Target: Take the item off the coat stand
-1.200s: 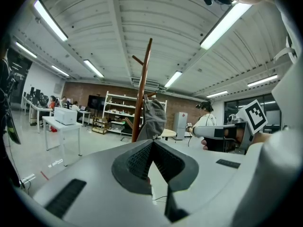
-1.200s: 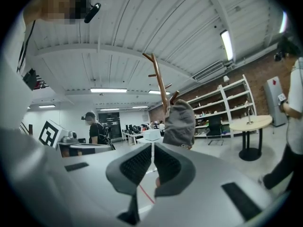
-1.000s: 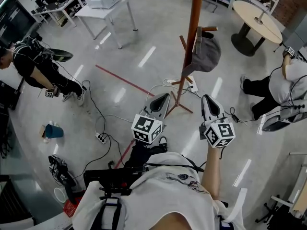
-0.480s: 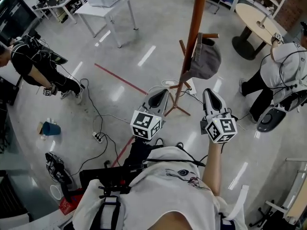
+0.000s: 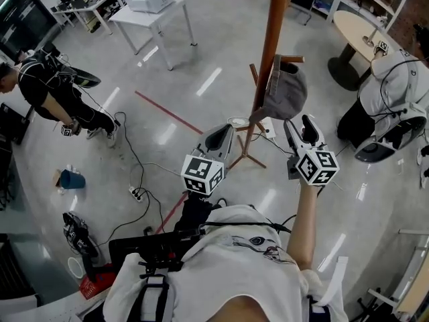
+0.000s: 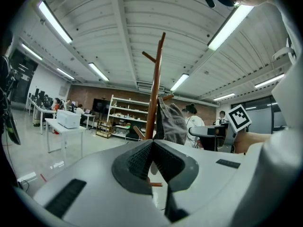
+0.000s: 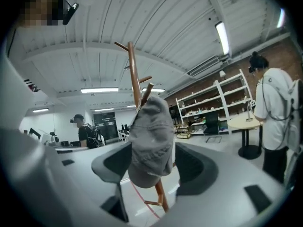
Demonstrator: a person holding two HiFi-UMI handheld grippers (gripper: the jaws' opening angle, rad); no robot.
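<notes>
**Step in hand: closing on the item.**

1. Item location. The cap [image 5: 287,92] hangs by its upper edge from a peg [image 5: 293,60] of the coat stand [image 5: 269,52], right of the pole in the upper centre of the head view. It has not yet been lifted off.

2. Claw state.
   - The right claw [image 5: 299,125] stands wide; its jaws have just been opening. In the right gripper view the cap is framed in the gap, with a pad to either side and neither pressing on it. In the head view the cap appears to hang just ahead of the tips, so nothing is gripped.
   - The left claw [image 5: 230,133] is closed with nothing in it, and sits left of the pole, apart from the cap.

3. Recommended procedure.
   - Advance the right claw until the crown fabric lies well inside the pads, not just at the tips.
   - Keep the wooden pole and the peg outside the jaws; only cloth should be pinched.
   - Close firmly. The soft fabric will likely bunch and may slip from a shallow grip.
   - Lift upward along the peg before drawing away, so the cap clears the peg end without dragging on the stand.
</notes>
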